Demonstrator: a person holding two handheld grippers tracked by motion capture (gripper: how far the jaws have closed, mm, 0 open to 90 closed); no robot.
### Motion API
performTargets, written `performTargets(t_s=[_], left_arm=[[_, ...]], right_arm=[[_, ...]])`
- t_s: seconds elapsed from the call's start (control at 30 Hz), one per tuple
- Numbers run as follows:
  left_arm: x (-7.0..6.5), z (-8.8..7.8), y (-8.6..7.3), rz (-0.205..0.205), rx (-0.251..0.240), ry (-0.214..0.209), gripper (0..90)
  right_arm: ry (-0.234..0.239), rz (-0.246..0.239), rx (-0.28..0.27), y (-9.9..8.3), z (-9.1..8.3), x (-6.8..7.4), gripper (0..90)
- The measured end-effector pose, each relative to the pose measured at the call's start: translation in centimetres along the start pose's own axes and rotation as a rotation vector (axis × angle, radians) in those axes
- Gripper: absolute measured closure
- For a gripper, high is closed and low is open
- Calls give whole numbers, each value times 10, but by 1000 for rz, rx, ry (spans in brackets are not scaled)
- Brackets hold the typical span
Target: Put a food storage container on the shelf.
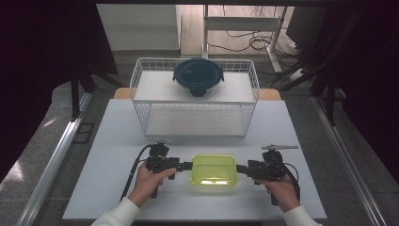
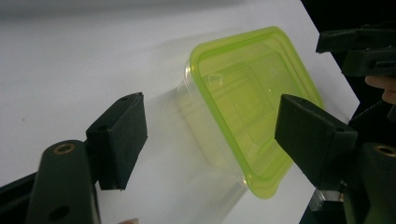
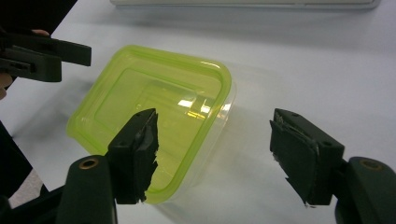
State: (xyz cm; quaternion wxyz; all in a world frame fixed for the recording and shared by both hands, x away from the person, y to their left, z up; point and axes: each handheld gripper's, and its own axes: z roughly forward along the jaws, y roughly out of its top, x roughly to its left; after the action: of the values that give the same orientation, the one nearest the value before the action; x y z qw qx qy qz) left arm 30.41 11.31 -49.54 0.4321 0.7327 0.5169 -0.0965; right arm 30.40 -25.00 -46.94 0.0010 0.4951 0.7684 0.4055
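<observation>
On the left, my left gripper (image 1: 187, 165) lies low over the white table (image 1: 113, 188), pointing inward at the left end of the yellow-green lidded container (image 1: 213, 172). In the left gripper view my two black pads (image 2: 122, 140) stand well apart, the container's near corner between them, and neither pad presses on it. The container sits flat on the table at the near middle, lid on, clear walls below the lid.

Behind it, farther back on the table, stands a white wire basket (image 1: 195, 120) with a dark round lidded container (image 1: 198, 76) on its upper shelf.

On the right, my right gripper (image 1: 242, 168) points at the yellow-green container's right end. In the right gripper view its fingers (image 3: 135, 154) are also spread; one pad overlaps the lid's edge, the other stands clear over bare table.
</observation>
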Motion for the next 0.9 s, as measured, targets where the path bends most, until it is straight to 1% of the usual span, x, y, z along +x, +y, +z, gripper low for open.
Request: performTargets(t_s=[0.1, 0.13, 0.17, 0.2, 0.23, 0.27, 0.3, 0.33, 0.4, 0.47, 0.53, 0.57, 0.6, 0.63, 0.67, 0.7, 0.73, 0.77, 0.8, 0.83, 0.87, 0.9], left_arm=[[1, 5, 0, -4, 12, -11, 266], [1, 6, 0, -11, 9, -16, 275], [3, 7, 0, -5, 19, -23, 282], [3, 9, 0, -14, 18, -30, 289], [4, 10, 0, -14, 24, -34, 294], [3, 12, 0, -35, 18, -41, 302], [3, 13, -1, -39, 14, -46, 313], [4, 13, -1, -25, 28, -50, 320], [4, 14, -1, -26, 27, -57, 335], [4, 16, -2, -33, 34, -59, 354], [4, 19, -3, -56, 36, -70, 372], [5, 20, -4, -61, 39, -76, 377], [4, 21, -4, -76, 34, -78, 379], [5, 22, -5, -74, 44, -80, 385], [6, 23, -5, -84, 42, -90, 393], [6, 23, -6, -98, 42, -99, 406], [6, 24, -6, -94, 47, -108, 429], [6, 25, -7, -102, 54, -112, 448], [7, 26, -7, -103, 64, -123, 476], [7, 27, -8, -114, 78, -141, 508], [6, 29, -8, -119, 85, -148, 549], [5, 30, -9, -119, 90, -137, 575]], right_arm=[[18, 20, 9, 1, 6, -1, 346], [23, 27, 17, 1, 8, -1, 355], [25, 28, 22, 1, 10, -2, 359], [34, 34, 28, 0, 12, -2, 366], [48, 46, 34, 0, 14, -2, 376], [62, 59, 37, -1, 16, -3, 385], [67, 69, 45, -1, 18, -4, 394], [66, 71, 48, -2, 19, -4, 403], [73, 95, 59, -3, 21, -5, 422], [84, 102, 66, -3, 23, -6, 436], [88, 108, 70, -4, 24, -6, 451], [90, 111, 71, -5, 25, -6, 457], [94, 113, 73, -5, 26, -6, 461], [99, 118, 77, -5, 27, -6, 466], [104, 126, 79, -6, 28, -7, 472], [109, 132, 82, -6, 29, -7, 484], [115, 138, 83, -7, 29, -7, 498], [126, 145, 86, -7, 30, -8, 516], [138, 153, 89, -8, 30, -8, 540], [149, 161, 92, -8, 31, -9, 561], [158, 177, 94, -8, 31, -9, 585], [162, 185, 100, -9, 31, -9, 617]])
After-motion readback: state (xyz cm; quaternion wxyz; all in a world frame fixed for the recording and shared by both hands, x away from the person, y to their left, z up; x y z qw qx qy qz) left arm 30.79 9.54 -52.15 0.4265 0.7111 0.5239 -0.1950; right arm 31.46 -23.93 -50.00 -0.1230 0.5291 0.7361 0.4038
